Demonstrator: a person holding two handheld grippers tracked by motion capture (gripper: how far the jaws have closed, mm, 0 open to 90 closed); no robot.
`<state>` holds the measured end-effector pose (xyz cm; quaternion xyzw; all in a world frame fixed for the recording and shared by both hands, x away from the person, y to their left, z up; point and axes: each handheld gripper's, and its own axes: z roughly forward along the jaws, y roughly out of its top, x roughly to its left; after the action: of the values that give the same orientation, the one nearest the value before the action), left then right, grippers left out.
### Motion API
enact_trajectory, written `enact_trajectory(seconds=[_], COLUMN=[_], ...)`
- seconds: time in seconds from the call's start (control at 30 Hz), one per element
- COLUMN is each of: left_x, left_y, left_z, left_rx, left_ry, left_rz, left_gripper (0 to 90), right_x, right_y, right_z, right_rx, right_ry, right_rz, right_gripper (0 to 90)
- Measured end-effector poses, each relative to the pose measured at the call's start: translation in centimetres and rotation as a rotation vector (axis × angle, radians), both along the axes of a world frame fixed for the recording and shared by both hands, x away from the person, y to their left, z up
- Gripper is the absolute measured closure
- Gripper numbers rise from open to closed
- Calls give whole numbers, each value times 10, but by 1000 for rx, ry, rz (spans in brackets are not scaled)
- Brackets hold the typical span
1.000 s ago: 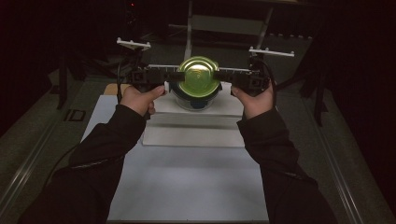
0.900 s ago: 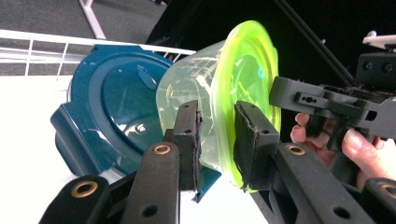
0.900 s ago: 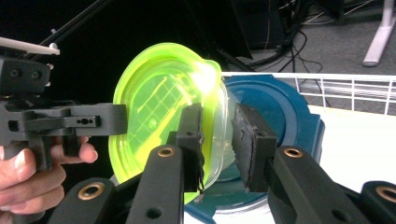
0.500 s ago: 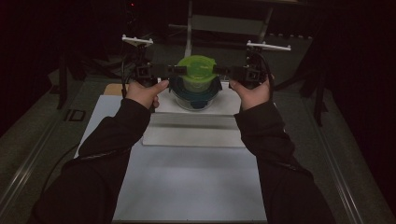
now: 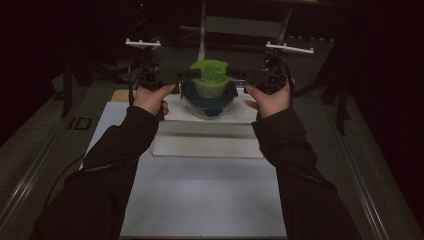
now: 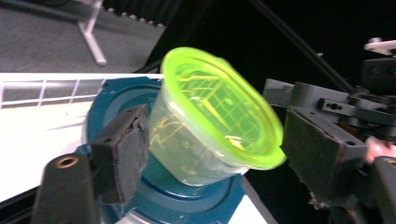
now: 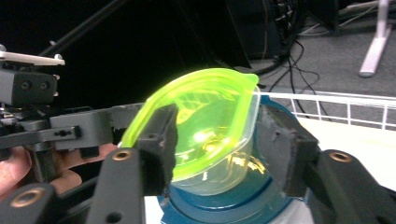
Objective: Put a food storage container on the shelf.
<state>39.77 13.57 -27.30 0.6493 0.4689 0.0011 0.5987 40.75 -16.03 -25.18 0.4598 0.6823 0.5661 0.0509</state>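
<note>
Your left gripper (image 6: 205,158) has just been opening: its near pad (image 6: 122,156) stands beside the clear wall of the green-lidded tub (image 6: 212,123) and its far pad sits off past the lid's rim, so the tub lies between the jaws without being pinched. Your right gripper (image 7: 219,154) has been opening too; its two pads bracket the same tub from the opposite side, close to the wall, and whether they brush it cannot be told, but they do not look pressed in.

In the high view the left gripper (image 5: 187,75) and right gripper (image 5: 239,74) point straight at each other with the tub (image 5: 210,80) midway between them, so neither hand is nearer. The tub stands on the dark blue lid of a clear bowl (image 5: 209,102), tipped in both gripper views, its green lid leaning toward the right gripper. That bowl rests on the white tray (image 5: 200,135) at the far end of the table (image 5: 200,200).

The relation that matters is the lean: the tub's axis is off upright, so any regrip should come level from both sides at once
</note>
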Motion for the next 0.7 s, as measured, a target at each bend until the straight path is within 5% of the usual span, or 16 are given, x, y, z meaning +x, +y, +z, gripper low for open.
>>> enact_trajectory(seconds=[0.23,0.4,0.7], left_x=[-20,-32,-54], left_y=[-3,-3,-1], left_z=[6,3,-6], left_rx=[61,71,101], left_ry=[-93,-118,-178], left_rz=[-29,-40,-40], left_gripper=[6,0,1], right_x=[-10,-17,-28], right_y=[2,0,-4], right_z=[1,-1,-16], right_rx=[-37,-37,-32], right_ry=[-63,-80,-77], right_rz=[21,69,105], right_gripper=[331,222,184])
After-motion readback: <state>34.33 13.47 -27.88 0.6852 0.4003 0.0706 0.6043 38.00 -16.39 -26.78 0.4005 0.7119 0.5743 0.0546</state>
